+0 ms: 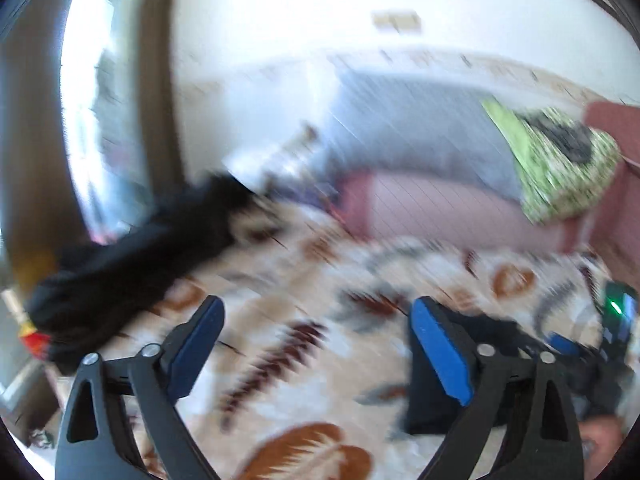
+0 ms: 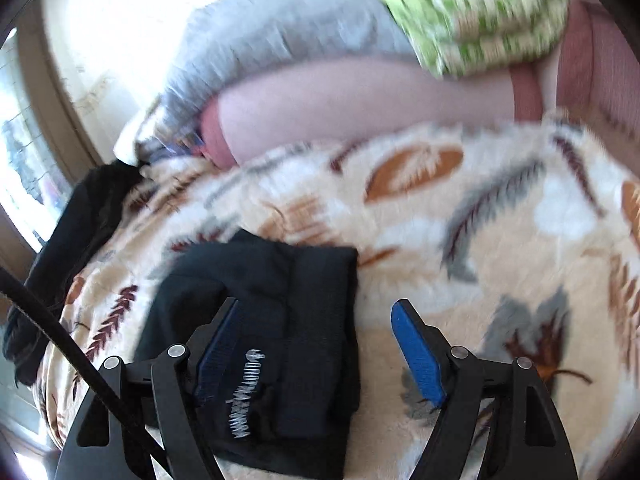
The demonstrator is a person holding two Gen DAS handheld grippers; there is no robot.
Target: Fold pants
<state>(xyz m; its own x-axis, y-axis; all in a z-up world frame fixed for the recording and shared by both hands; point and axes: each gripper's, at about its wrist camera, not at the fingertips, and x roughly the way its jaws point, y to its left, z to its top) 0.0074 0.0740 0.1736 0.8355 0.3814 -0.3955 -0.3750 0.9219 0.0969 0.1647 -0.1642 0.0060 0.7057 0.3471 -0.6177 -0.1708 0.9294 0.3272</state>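
Fluffy cream blanket [image 2: 500,240] with brown and grey feather shapes covers the bed you are working on. On the far left of the room there is a bright window [image 1: 108,92] with a brown frame. Next to it, at the left edge of the blanket, lies a heap of black clothes [image 1: 132,252]. It is blurry, so you cannot tell what clothes they are.

Your left gripper [image 1: 316,344] has its blue pads [image 1: 440,348] spread wide, with nothing between them. Only the blanket shows in the gap.

The folded black pants [image 2: 280,320] lie flat on the blanket, in a neat block, with a small white squiggle of print on them. Your right gripper [image 2: 316,352] hangs just over them with its pads spread apart too. It grips nothing. Its left finger is over the pants and its right finger is over bare blanket.

Behind the blanket sits a pink couch back [image 2: 360,100]. A grey pillow [image 2: 280,36] leans there, and to its right a green and white patterned cushion [image 2: 480,28]. The wall [image 1: 280,12] behind is white.
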